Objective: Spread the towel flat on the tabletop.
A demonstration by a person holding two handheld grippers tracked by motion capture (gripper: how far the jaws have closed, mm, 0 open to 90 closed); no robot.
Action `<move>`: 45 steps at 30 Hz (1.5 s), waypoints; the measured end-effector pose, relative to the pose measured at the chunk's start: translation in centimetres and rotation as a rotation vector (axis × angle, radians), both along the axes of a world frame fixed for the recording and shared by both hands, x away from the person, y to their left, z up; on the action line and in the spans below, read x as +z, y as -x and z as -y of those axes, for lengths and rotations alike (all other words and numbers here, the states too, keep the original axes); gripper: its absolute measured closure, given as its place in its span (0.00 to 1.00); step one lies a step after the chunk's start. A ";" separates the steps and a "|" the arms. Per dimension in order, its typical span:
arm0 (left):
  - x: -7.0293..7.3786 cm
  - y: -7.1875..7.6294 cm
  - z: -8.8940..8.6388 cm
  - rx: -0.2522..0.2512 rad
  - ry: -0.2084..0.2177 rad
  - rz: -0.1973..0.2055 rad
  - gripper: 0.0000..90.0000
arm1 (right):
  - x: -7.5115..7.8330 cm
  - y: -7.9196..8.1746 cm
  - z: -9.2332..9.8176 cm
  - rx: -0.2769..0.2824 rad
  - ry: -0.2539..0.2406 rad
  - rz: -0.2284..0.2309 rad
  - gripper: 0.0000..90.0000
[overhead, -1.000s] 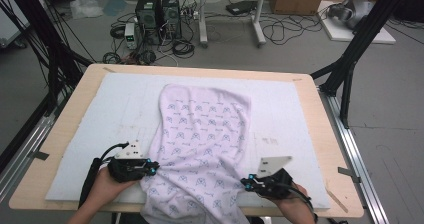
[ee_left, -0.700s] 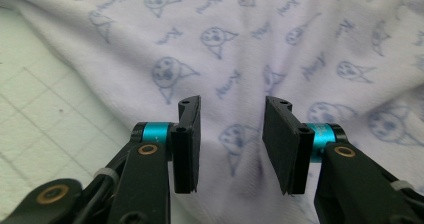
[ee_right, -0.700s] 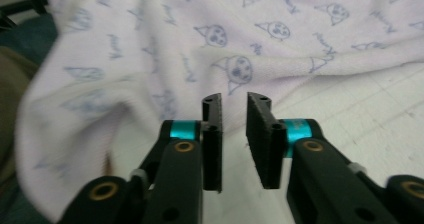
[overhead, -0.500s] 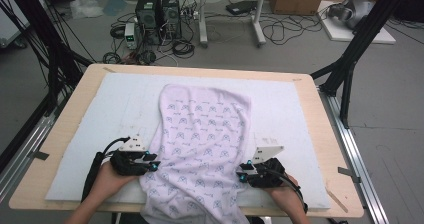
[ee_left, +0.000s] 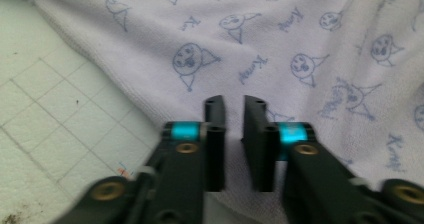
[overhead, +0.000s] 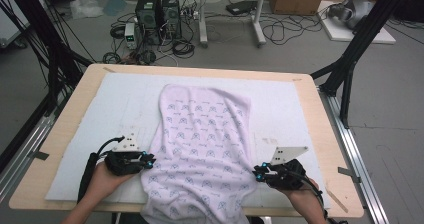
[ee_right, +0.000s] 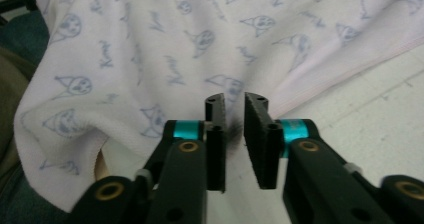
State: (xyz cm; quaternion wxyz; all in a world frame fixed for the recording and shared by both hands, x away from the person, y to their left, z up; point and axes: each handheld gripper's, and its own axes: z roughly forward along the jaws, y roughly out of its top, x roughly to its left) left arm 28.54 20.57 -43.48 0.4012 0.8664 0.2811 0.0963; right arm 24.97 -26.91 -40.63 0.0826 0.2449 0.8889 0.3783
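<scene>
Pale towel printed with small blue cat faces lies lengthwise down the middle of a white grid mat on the wooden table. Far end flat on the mat; near end spills over the table's front edge toward the person.

Left tool sits at the towel's left edge, held low in the left hand. In the left gripper view, the tool hovers just above the cloth near its hem, with mat squares to one side. Jaws stand a narrow gap apart, having opened and just eased back; nothing between them, no cloth pinched.

Right tool sits at the towel's right edge, in the right hand. Right gripper view: tool points at the towel's hem, where the cloth meets the mat. Jaws likewise slightly parted after opening and narrowing a little; gap is bare, towel edge just ahead, not gripped.

Both tools lie well apart, the towel between them.
</scene>
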 end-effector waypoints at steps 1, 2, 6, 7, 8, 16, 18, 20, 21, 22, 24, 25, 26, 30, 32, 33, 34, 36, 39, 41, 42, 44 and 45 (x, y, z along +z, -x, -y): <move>0.0 -0.1 0.1 0.007 -0.003 0.004 0.79 | -0.1 -0.2 0.0 -0.008 -0.004 0.002 0.83; 0.1 -0.3 0.2 0.020 -0.003 0.005 0.75 | -0.3 -0.6 -0.1 -0.010 -0.003 0.004 0.80; -0.1 -1.1 1.0 0.059 -0.022 0.001 0.61 | -1.4 -2.6 -0.8 -0.046 -0.019 -0.014 0.67; -0.3 -1.4 1.2 0.056 -0.034 -0.016 0.63 | -1.7 -3.1 -1.0 -0.051 -0.016 -0.019 0.66; -0.5 -1.5 1.5 0.052 -0.048 -0.007 0.71 | -2.1 -3.6 -1.4 -0.052 -0.014 -0.025 0.65; 0.3 -2.5 1.1 0.081 -0.048 0.055 0.98 | -1.8 -5.6 -3.1 -0.055 0.091 0.011 1.00; 1.1 -3.3 1.0 0.121 -0.031 0.085 0.98 | -0.7 -6.5 -2.8 -0.090 0.074 0.034 1.00; 1.8 -4.2 1.2 0.149 -0.020 0.113 0.98 | 0.1 -7.5 -2.7 -0.113 0.096 0.062 1.00; 2.1 -4.5 1.3 0.155 -0.015 0.120 0.98 | 0.4 -8.2 -2.6 -0.124 0.090 0.059 1.00; 2.3 -5.0 1.5 0.169 -0.006 0.124 0.98 | 0.4 -8.5 -2.6 -0.133 0.094 0.062 1.00; 2.3 -5.8 2.1 0.164 -0.013 0.105 0.98 | 0.3 -9.5 -2.3 -0.156 0.080 0.042 1.00; 2.1 -6.0 2.4 0.156 -0.020 0.089 0.97 | 0.2 -9.7 -2.2 -0.151 0.043 0.018 0.99; 1.9 -6.0 2.5 0.155 -0.028 0.077 0.94 | 0.1 -9.7 -2.2 -0.124 0.008 -0.001 0.99; 2.0 -4.8 1.7 0.105 -0.003 0.071 0.72 | 0.1 -6.9 -3.2 -0.017 -0.008 0.027 0.86; 2.0 -3.6 0.9 0.092 0.011 0.069 0.63 | -0.2 -5.2 -3.2 0.020 -0.026 0.029 0.76; 1.8 -3.1 0.5 0.083 0.014 0.054 0.60 | -0.5 -4.3 -3.1 0.037 -0.042 0.021 0.70; 1.5 -2.6 0.1 0.085 0.009 0.045 0.57 | -0.8 -3.6 -3.0 0.049 -0.044 0.000 0.67; 0.7 -1.9 -0.6 0.086 -0.006 0.026 0.52 | -1.5 -2.2 -2.6 0.065 -0.059 -0.025 0.63; -0.6 -1.6 -0.7 0.063 -0.023 -0.025 0.58 | -2.4 -1.4 -2.7 0.067 -0.049 -0.034 0.59; -0.8 -1.3 -0.5 0.044 -0.016 0.000 0.69 | -3.1 -1.7 -3.2 0.054 0.001 -0.044 0.67; -0.7 -1.3 -0.3 0.026 -0.013 -0.010 0.82 | -3.4 -1.9 -3.5 0.053 0.019 -0.038 0.77; -0.6 -1.2 0.2 0.008 -0.032 0.007 0.95 | -3.3 -2.4 -3.6 0.057 0.012 -0.046 0.97; -0.5 -1.2 0.4 0.009 -0.039 0.008 0.95 | -3.2 -2.7 -3.7 0.070 0.026 -0.055 0.97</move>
